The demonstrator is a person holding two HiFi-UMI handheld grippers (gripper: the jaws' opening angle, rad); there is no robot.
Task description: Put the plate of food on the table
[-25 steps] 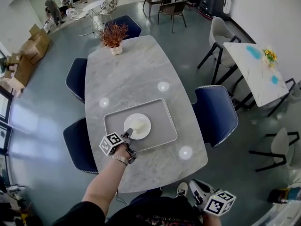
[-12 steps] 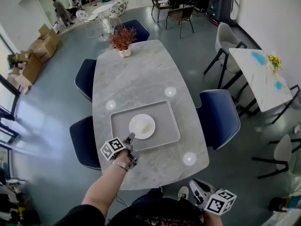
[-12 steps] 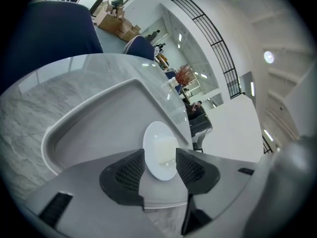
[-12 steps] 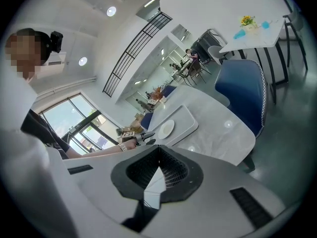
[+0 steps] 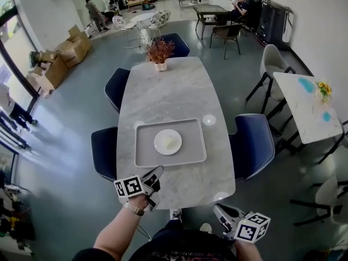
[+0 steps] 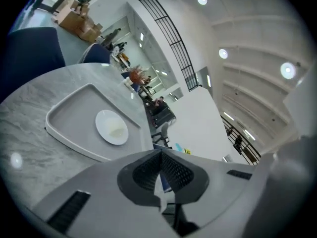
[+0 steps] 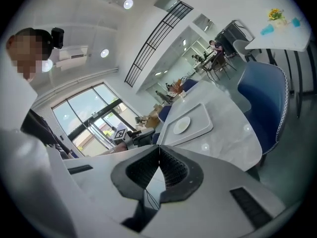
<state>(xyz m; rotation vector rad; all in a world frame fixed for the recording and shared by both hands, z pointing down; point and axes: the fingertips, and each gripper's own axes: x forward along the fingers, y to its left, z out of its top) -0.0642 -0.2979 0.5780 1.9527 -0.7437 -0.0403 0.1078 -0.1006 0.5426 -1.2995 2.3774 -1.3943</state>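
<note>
Plate: white plate point(image 5: 168, 142) with a pale bit of food sits in the middle of the tray, upright, nothing touching it.
Tray: grey tray point(image 5: 144, 152) lies flat on the marble tabletop point(image 5: 163, 91), on its near half.
Left: left gripper point(image 5: 156, 174) is over the tabletop's near edge, near the tray's near-left corner and apart from tray and plate.
Left grip: fingers point(image 6: 147, 171) are closing, pads meeting, nothing between them.
Right: right gripper point(image 5: 219, 210) is low beside the person's body, off the tabletop's near-right corner.
Right grip: fingers point(image 7: 174, 168) are together, with nothing held.
Surroundings: potted plant point(image 5: 160, 53) at the tabletop's far end; blue chairs point(image 5: 251, 144) along both sides.
</note>
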